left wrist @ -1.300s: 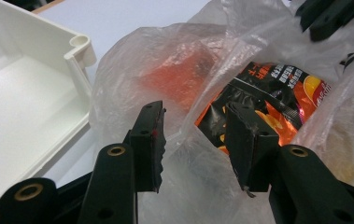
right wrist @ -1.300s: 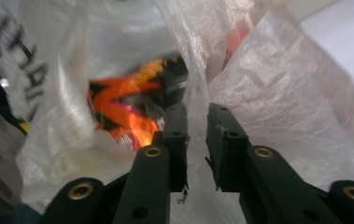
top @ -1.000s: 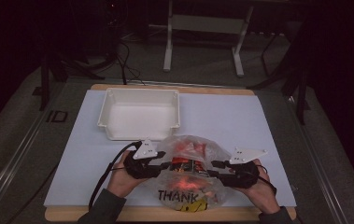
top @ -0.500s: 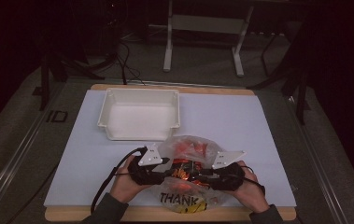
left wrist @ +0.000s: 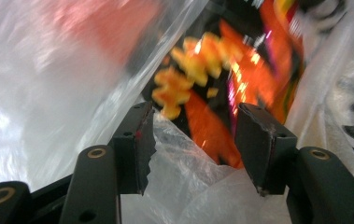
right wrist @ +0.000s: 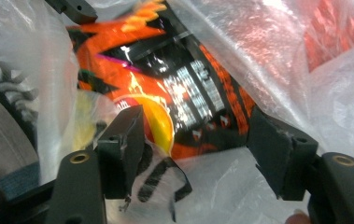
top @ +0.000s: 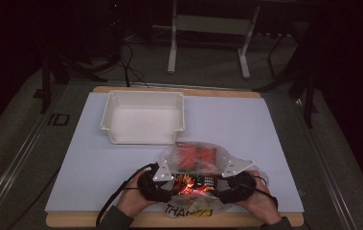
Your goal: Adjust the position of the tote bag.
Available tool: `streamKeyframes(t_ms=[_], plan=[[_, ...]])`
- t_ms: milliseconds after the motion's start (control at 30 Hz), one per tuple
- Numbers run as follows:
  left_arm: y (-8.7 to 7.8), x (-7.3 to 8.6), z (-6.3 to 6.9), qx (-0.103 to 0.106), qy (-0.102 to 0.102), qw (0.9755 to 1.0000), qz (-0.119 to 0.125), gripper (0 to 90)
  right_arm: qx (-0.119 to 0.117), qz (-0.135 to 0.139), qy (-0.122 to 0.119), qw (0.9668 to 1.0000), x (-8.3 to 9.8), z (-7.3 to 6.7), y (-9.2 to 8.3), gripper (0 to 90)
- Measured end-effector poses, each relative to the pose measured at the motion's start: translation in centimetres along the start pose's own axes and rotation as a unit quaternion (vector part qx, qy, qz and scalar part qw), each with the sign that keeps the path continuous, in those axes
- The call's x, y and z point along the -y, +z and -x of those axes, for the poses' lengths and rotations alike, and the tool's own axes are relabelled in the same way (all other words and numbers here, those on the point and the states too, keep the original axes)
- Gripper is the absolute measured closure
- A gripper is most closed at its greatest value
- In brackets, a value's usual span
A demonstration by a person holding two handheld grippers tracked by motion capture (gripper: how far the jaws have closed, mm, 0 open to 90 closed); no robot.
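Near edge of counter (top: pixel 97 158): left gripper (top: pixel 165 184) and right gripper (top: pixel 227 184) face each other, low, at either side of clear plastic bag (top: pixel 188 160). Bag lies on white sheet at front centre, printed lettering toward near edge. Orange-and-black snack packet (top: pixel 196 181) inside bag, between grippers. Left fingers (left wrist: pixel 137 140) spread, just been opening; loose bag film between, not pinched. Right fingers (right wrist: pixel 123 144) spread, just been opening; film and packet edge between, not pressed. Farther back: white tray (top: pixel 143 139), just beyond bag, left of centre.
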State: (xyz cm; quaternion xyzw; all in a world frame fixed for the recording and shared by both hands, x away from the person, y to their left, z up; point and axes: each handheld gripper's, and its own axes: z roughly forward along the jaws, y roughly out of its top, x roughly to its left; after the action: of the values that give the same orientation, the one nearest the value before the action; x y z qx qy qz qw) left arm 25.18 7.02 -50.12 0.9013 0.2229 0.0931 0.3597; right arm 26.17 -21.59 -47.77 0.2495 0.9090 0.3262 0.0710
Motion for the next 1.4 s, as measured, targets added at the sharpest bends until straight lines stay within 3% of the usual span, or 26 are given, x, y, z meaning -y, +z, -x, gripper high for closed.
streamKeyframes(t_ms=[200,300,533,733,967,1233,1400], plan=[[0.4,1.6,-0.2,-0.024,0.004,0.9985,-0.049,49.7,-0.011,-0.007,0.015,0.9998,1.8,0.0,0.0,34.5],[0.3,2.2,-0.4,-0.029,0.000,0.9980,-0.056,50.3,-0.016,-0.011,0.017,0.9997,2.5,-0.2,-0.1,34.4],[0.0,3.0,-0.8,-0.035,-0.010,0.9976,-0.058,51.3,-0.020,-0.019,0.014,0.9995,4.0,-0.8,-0.5,33.9],[-0.6,3.6,-1.5,-0.049,-0.020,0.9968,-0.061,53.0,-0.024,-0.029,0.019,0.9991,5.2,-0.4,-0.4,33.9],[-1.4,4.8,-2.7,-0.055,-0.051,0.9959,-0.050,53.9,-0.021,-0.038,0.017,0.9989,6.2,0.0,-0.8,38.4],[-1.7,4.9,-3.2,-0.082,-0.062,0.9930,-0.059,55.5,-0.013,-0.028,0.041,0.9987,6.8,1.6,-0.9,44.1],[-2.0,4.5,-2.7,-0.078,-0.057,0.9941,-0.049,52.5,-0.013,-0.030,0.036,0.9988,6.6,1.5,-0.7,44.1]])
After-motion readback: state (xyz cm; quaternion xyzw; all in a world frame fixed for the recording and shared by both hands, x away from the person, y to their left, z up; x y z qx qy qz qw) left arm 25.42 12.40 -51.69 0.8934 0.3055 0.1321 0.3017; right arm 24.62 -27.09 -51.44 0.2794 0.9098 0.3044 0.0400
